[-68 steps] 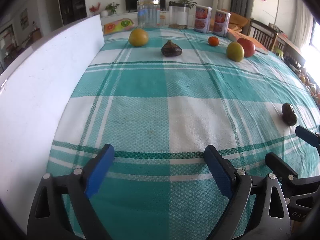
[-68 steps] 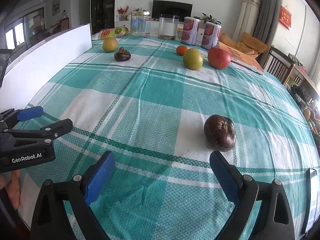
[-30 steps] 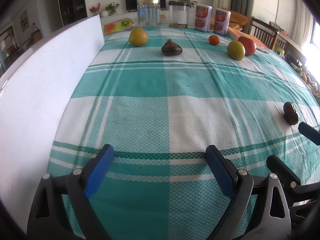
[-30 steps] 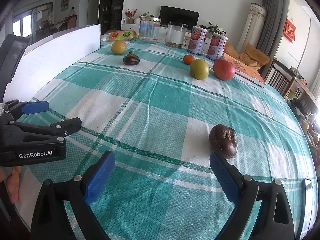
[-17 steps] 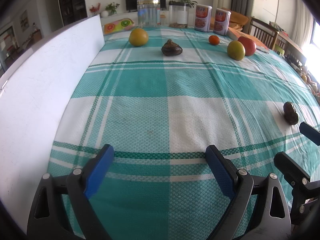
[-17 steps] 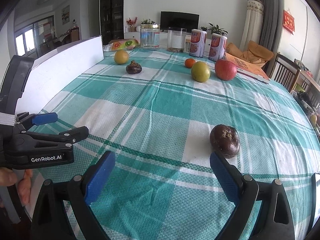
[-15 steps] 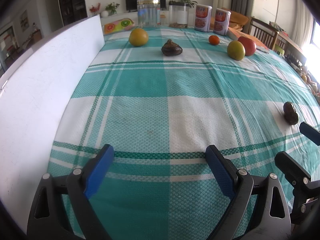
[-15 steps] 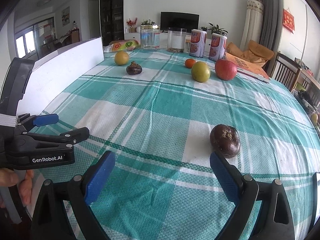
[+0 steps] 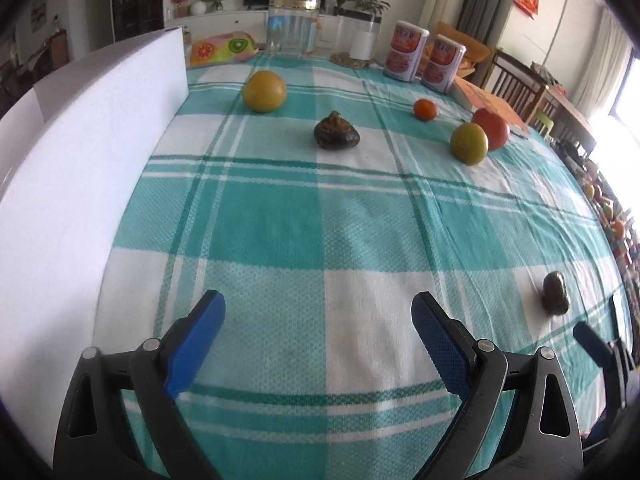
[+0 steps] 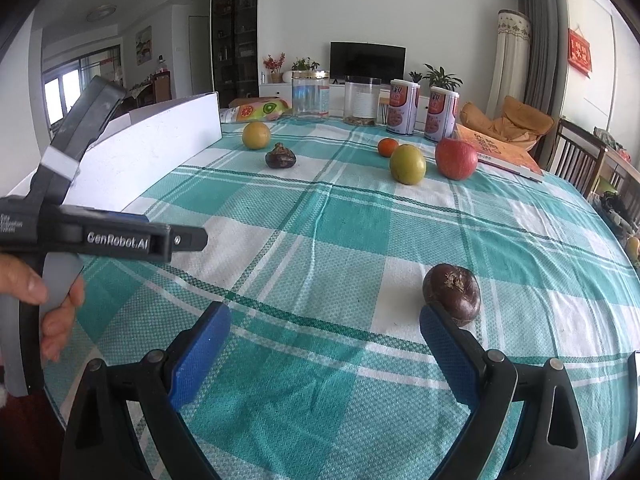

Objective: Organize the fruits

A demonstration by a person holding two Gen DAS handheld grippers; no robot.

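Observation:
Fruits lie on a green-and-white checked tablecloth. A dark brown round fruit sits just beyond my right gripper's right finger; it also shows in the left wrist view. Far back are a yellow orange, a second dark brown fruit, a small tangerine, a green apple and a red apple. My left gripper is open and empty above the cloth. My right gripper is open and empty.
A white board stands along the table's left edge. Two clear jars, two printed cans, a fruit-print packet and an orange book stand at the far end. Chairs are at the right.
Both grippers have risen and tilted up, so the fruits sit lower in each view. The left gripper, seen from the right wrist, is now higher. No fruit has moved.

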